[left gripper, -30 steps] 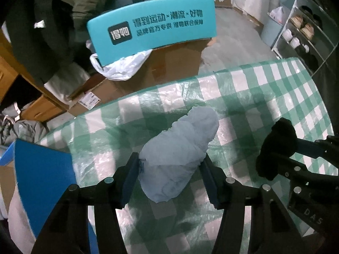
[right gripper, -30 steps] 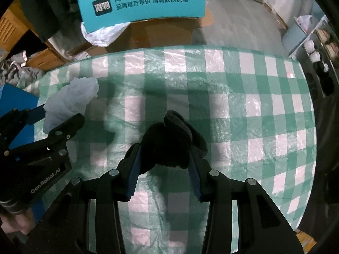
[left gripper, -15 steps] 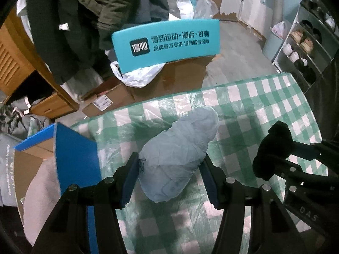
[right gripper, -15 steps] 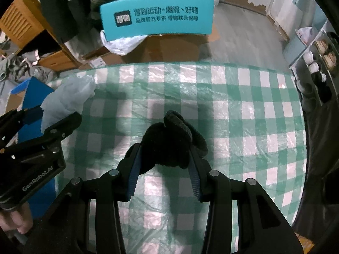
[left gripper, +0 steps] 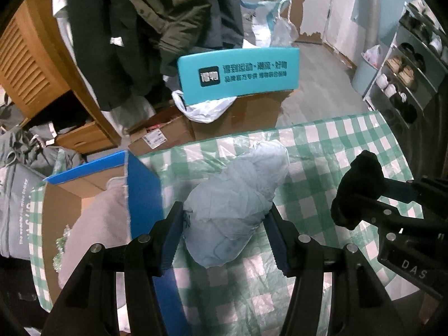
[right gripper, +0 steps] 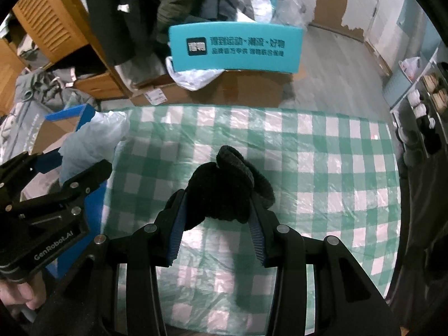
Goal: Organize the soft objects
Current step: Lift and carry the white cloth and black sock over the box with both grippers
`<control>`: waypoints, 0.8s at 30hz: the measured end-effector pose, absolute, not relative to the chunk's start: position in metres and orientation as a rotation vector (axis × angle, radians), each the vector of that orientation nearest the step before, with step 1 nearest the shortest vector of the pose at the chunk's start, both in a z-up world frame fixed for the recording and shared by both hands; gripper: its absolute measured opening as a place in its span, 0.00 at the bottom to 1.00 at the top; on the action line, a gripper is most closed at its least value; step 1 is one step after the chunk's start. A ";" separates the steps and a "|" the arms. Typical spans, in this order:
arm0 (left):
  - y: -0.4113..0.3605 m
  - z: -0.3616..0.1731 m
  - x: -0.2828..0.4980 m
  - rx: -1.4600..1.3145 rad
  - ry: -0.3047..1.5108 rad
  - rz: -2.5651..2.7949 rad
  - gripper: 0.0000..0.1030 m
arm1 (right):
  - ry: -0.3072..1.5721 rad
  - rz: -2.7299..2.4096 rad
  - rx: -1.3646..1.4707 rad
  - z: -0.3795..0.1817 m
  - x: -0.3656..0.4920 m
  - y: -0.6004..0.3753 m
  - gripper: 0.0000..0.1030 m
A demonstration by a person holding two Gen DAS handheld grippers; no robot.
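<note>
My left gripper (left gripper: 224,215) is shut on a pale blue soft bundle (left gripper: 238,204) and holds it above the green checked tablecloth (left gripper: 322,145). The bundle also shows in the right wrist view (right gripper: 92,140). My right gripper (right gripper: 217,210) is shut on a black knitted item (right gripper: 226,187) above the cloth (right gripper: 308,145); it shows at the right of the left wrist view (left gripper: 355,184). A blue-sided cardboard box (left gripper: 140,184) stands at the table's left, with a pinkish soft thing (left gripper: 95,224) in it.
Beyond the table's far edge stand brown cartons (left gripper: 240,114), a teal sign (left gripper: 238,75) and a white plastic bag (left gripper: 204,109). Dark coats (left gripper: 156,22) hang at the back. A shoe rack (left gripper: 406,78) is at the right. A grey bag (left gripper: 16,204) lies left.
Both grippers have risen and pulled back with their loads. The blue box has come into view at the left, nearer to the left gripper.
</note>
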State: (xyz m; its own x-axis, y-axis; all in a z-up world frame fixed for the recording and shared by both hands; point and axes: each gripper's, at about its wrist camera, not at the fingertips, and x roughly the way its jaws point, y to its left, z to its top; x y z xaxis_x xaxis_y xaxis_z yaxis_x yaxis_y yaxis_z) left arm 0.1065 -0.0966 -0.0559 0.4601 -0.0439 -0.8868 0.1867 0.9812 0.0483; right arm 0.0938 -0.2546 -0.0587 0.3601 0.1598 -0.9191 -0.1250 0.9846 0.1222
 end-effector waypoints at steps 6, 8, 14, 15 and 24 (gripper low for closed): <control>-0.078 -0.042 0.097 0.136 1.062 -0.118 0.56 | 1.169 0.216 0.031 -0.048 0.092 -0.242 0.40; -0.072 -0.039 0.095 0.130 1.058 -0.113 0.56 | 1.164 0.227 0.024 -0.044 0.093 -0.235 0.40; -0.048 -0.035 0.092 0.107 1.053 -0.083 0.56 | 1.149 0.258 0.008 -0.036 0.096 -0.214 0.40; -0.043 -0.034 0.091 0.101 1.051 -0.078 0.56 | 1.147 0.264 0.006 -0.035 0.096 -0.210 0.40; -0.004 -0.024 0.088 0.076 1.024 -0.015 0.56 | 1.130 0.324 -0.019 -0.026 0.103 -0.169 0.40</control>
